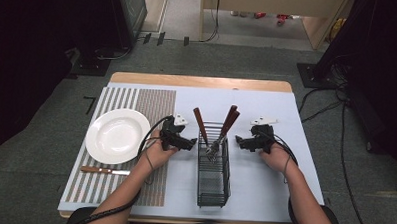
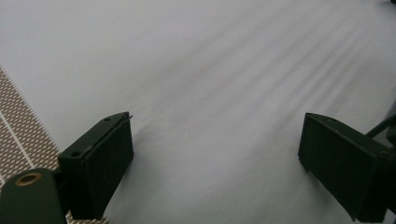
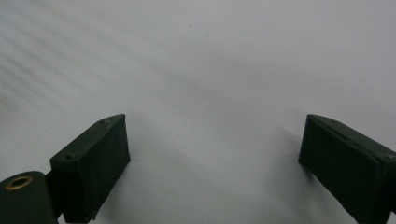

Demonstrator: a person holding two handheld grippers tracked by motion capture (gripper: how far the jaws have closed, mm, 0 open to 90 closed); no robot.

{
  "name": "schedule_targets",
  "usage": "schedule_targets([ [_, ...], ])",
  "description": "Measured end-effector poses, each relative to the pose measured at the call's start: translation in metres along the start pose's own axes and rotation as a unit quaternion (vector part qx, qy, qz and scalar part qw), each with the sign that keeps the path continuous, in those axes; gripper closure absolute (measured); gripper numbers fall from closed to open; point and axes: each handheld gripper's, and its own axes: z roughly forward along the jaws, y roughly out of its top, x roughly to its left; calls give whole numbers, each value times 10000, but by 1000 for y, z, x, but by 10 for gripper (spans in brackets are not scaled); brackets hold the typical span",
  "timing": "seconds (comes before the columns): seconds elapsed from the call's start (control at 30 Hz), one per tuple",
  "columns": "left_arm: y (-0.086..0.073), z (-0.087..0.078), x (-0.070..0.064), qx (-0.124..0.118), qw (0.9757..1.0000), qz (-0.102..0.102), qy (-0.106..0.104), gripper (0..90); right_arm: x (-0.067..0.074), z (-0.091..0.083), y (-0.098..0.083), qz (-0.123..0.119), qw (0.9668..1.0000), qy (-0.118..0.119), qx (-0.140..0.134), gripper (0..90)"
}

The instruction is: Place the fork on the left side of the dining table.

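Observation:
A black wire cutlery basket point(image 1: 213, 180) stands at the middle of the table, with several wooden-handled utensils point(image 1: 229, 122) leaning out of its far end. My left gripper point(image 1: 192, 143) rests on the white sheet just left of the basket, pointing at it. In the left gripper view the left gripper point(image 2: 215, 154) is open, with bare white sheet between the jaws. To the right of the basket my right gripper point(image 1: 238, 141) points left toward it. Its own view shows the right gripper point(image 3: 214, 154) open, with nothing between the jaws.
A white plate point(image 1: 117, 135) lies on a striped woven placemat point(image 1: 157, 103) at the left. A wooden-handled knife point(image 1: 104, 171) lies on the mat below the plate. The white sheet point(image 1: 264, 179) covers the table's middle and right. Cables trail on the floor at the right.

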Motion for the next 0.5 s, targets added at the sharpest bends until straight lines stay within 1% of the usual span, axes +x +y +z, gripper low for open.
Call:
schedule_targets([
  [0.5,0,0,0,2,10000,-3,-2,104,0,0,0,0,10000,0,3,77],
])
